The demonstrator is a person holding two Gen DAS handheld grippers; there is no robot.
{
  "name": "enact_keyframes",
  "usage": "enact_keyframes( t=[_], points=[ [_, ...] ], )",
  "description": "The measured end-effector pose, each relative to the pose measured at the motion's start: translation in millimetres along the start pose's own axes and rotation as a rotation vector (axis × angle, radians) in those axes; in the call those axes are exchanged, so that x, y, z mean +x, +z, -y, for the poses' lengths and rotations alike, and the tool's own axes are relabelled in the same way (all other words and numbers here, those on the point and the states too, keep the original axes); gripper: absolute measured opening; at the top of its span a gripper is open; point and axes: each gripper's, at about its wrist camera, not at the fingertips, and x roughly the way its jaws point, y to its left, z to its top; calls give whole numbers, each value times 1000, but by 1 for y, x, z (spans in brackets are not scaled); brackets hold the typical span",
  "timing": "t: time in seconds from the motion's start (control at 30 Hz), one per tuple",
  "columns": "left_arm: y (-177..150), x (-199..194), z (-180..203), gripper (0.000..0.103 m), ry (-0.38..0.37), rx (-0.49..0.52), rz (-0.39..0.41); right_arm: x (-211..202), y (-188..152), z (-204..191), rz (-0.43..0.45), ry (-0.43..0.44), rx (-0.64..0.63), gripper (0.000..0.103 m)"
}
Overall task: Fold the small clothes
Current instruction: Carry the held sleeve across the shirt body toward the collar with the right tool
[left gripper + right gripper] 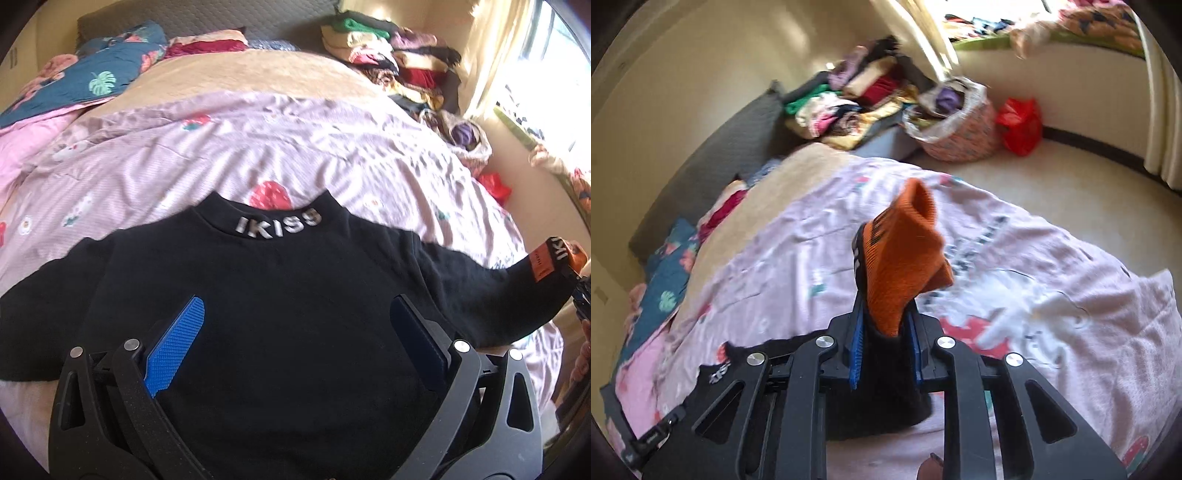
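Note:
A small black sweater (280,295) with "IKISS" on its collar lies flat on the pink bedspread (258,140), collar away from me. My left gripper (295,325) is open, its blue pads spread over the sweater's body. My right gripper (884,328) is shut on the sweater's right sleeve just below its orange cuff (905,254) and holds it lifted above the bed. In the left wrist view that sleeve (517,288) stretches out to the right edge, where the right gripper (580,295) barely shows.
Piles of folded clothes (399,55) sit at the bed's far right corner. A blue floral quilt (92,74) lies at the far left. A basket of clothes (953,122) and a red bag (1019,125) stand on the floor by the curtain.

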Motion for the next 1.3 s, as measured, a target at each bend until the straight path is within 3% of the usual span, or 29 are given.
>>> enact_keyframes(
  t=[0.27, 0.7, 1.07, 1.3],
  points=[
    [10, -36, -39, 95, 4, -51, 76, -11, -18, -95, -3, 71, -152, 11],
    [0, -33, -118, 95, -70, -217, 40, 10, -77, -222, -73, 199, -308, 11],
    [-11, -20, -152, 95, -193, -310, 6, 51, -149, -266, -194, 285, -349, 11],
    [-21, 6, -138, 95, -288, -326, -54, 72, -184, -262, -294, 310, -330, 18]
  ],
)
